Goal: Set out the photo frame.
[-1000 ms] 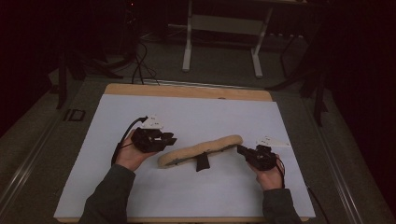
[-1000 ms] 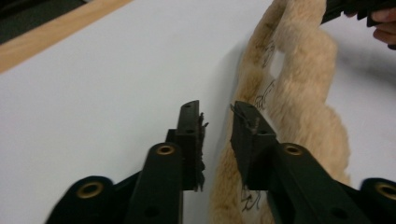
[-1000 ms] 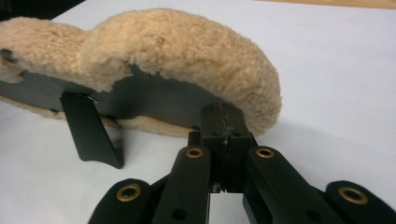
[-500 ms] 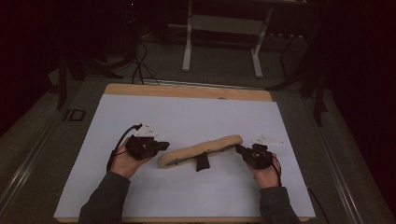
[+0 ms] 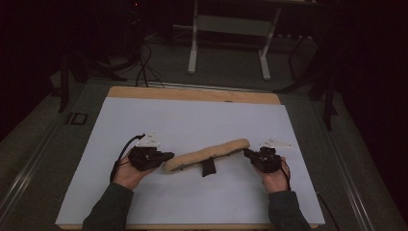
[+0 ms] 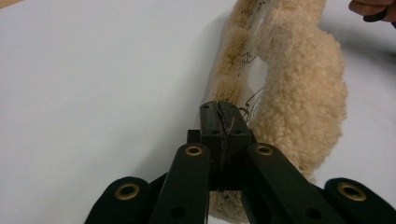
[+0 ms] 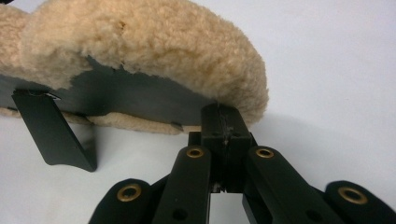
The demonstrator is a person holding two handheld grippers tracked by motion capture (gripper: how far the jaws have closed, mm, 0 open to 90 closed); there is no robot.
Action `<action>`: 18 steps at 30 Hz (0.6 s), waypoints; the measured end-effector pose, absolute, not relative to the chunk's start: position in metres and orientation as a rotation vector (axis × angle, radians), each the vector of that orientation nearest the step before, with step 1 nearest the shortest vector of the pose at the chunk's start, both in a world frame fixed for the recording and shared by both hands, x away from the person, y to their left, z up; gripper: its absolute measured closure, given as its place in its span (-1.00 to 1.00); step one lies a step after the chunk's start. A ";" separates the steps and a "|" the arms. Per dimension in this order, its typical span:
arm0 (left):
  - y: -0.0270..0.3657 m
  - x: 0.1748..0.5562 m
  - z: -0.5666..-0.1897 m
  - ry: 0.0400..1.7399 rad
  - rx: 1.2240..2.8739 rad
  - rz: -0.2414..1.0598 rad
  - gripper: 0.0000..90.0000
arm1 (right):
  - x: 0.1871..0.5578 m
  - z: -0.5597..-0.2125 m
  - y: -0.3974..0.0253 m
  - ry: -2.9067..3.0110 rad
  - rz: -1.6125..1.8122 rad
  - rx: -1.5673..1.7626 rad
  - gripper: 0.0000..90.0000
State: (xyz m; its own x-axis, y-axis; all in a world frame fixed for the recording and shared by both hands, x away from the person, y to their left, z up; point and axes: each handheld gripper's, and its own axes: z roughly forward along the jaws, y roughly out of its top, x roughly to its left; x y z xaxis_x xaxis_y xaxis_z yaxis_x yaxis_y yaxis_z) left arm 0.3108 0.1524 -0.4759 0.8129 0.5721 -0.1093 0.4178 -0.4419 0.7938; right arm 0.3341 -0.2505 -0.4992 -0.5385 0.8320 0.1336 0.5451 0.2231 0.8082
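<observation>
Lay across the near middle of the white table sheet (image 5: 202, 120): a long tan fleece pad (image 5: 207, 154), dark-lined underneath, with a black strap tab (image 5: 208, 167) hanging at its middle. Sat in much the same spot as half a second before, far end tilted slightly away. Left gripper (image 5: 163, 157) drawn in lower and closer since a second ago, now touching the pad's left end; jaws pressed together in the left gripper view, meeting at the pad's edge (image 6: 219, 109), though pinching fabric or not could not be told. Right gripper (image 5: 249, 154) touching the right end, jaws likewise pressed together under the fleece rim (image 7: 223, 112). Dark scribbled marks on the pad's inner lining (image 6: 247, 100), unreadable. Plenty of bare sheet beyond and in front; wooden table edge (image 5: 192, 93) at the far side.
</observation>
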 end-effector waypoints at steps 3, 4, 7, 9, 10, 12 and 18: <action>0.152 0.309 -0.477 0.730 2.090 0.221 1.00 | 0.335 -0.499 -0.250 2.174 1.225 1.285 1.00; 0.153 0.309 -0.477 0.731 2.086 0.221 1.00 | 0.335 -0.499 -0.250 2.173 1.226 1.286 1.00; 0.153 0.308 -0.478 0.734 2.072 0.217 1.00 | 0.335 -0.499 -0.249 2.171 1.231 1.290 1.00; 0.154 0.307 -0.479 0.733 2.068 0.213 1.00 | 0.335 -0.498 -0.248 2.172 1.231 1.287 1.00; 0.154 0.307 -0.479 0.733 2.067 0.214 1.00 | 0.335 -0.498 -0.248 2.171 1.234 1.285 1.00; 0.154 0.306 -0.479 0.734 2.064 0.215 1.00 | 0.335 -0.497 -0.246 2.169 1.235 1.286 1.00; 0.154 0.304 -0.481 0.734 2.053 0.211 1.00 | 0.335 -0.495 -0.241 2.182 1.240 1.266 1.00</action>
